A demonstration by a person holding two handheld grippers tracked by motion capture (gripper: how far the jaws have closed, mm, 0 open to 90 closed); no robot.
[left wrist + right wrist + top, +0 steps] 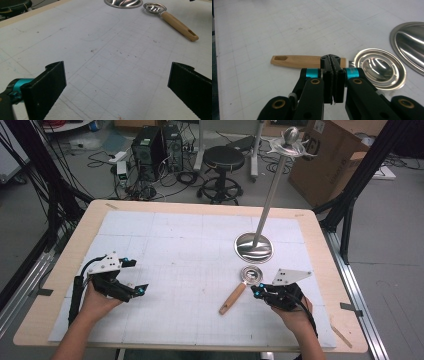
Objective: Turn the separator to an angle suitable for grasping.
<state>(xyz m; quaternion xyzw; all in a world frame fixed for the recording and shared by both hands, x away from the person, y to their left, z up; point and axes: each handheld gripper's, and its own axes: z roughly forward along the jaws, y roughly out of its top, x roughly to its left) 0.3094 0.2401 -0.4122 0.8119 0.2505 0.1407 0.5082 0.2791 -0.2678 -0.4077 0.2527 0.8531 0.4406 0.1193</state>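
A metal scoop (248,275) with a wooden handle (232,298) lies on the white mat, right of centre. Its bowl (379,67) and handle (297,61) lie just beyond my right gripper (332,60), whose jaws are shut flat against each other with nothing between them. That right gripper (256,291) sits beside the handle's bowl end. My left gripper (136,276) hovers at the mat's left side, open and empty (117,68). From there the scoop (155,7) is far ahead.
A steel stand with a round base (254,246) and a tall pole (270,195) rises behind the scoop. The white gridded mat (190,240) covers the wooden table (320,250). Beyond the table stand a stool (223,160), computer towers (155,145) and a cardboard box (330,160).
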